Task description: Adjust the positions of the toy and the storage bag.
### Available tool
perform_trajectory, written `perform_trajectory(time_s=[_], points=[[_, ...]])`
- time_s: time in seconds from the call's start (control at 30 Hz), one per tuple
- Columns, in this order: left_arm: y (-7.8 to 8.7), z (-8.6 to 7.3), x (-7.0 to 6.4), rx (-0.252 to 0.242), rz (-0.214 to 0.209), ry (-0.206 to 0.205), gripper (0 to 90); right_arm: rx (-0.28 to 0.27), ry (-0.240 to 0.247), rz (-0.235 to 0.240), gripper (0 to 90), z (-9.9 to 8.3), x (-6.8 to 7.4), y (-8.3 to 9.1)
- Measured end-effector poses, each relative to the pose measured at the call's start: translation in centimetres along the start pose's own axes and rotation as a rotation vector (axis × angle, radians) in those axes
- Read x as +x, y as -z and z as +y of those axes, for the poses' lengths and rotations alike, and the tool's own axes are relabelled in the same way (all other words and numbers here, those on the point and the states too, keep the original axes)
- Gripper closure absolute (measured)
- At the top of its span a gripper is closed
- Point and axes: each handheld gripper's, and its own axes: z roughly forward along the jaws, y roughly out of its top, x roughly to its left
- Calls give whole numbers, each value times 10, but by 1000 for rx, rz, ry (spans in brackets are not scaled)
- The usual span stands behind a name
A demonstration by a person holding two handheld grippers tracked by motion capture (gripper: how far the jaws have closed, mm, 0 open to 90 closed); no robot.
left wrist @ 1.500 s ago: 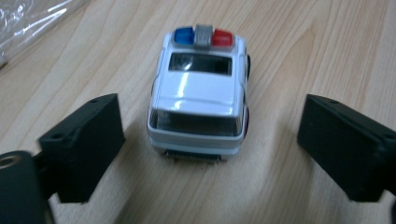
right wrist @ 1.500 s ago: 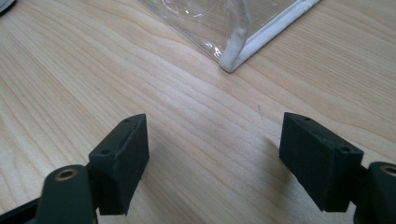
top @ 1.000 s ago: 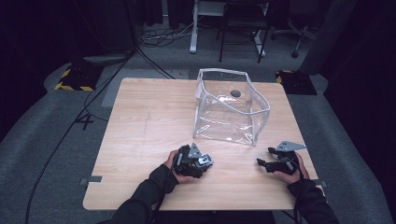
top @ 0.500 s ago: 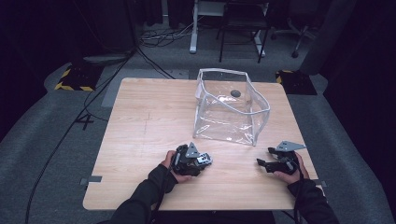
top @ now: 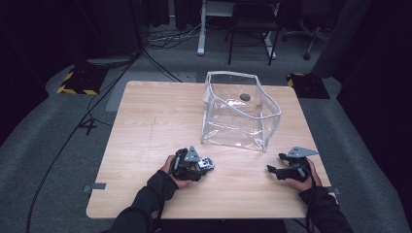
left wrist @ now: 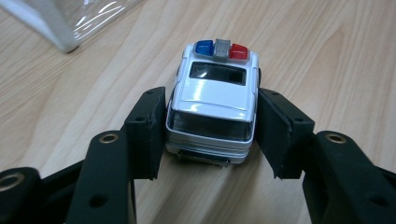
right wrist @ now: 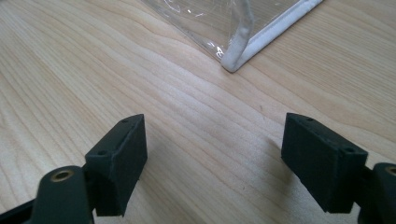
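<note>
Wooden table [top: 145, 126], dark room around. Toy police car [left wrist: 214, 100] near clear bag [top: 240, 114], off its front-left corner, long axis along left gripper [left wrist: 211, 135]; jaws closed against car's flanks. Right gripper [right wrist: 215, 158] gapes wide, empty, off bag's front-right corner.

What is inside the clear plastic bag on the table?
Inside the clear plastic bag, the high view shows one small dark round object near its far side. What it is cannot be told. Creases and glare on the front wall may hide other small things.
</note>
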Motion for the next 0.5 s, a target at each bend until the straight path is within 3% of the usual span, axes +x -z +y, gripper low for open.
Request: perform_trajectory(time_s=[0.3,0.4,0.43,0.5], points=[[7,-8,12,-7,42,25,466,-1,-2,3,220,0,0,0],[11,-10,20,-7,81,30,466,0,-1,6,218,0,0,0],[12,-11,24,-5,72,46,466,0,1,6,218,0,0,0],[15,-14,32,-5,103,67,467,0,0,8,217,0,0,0]])
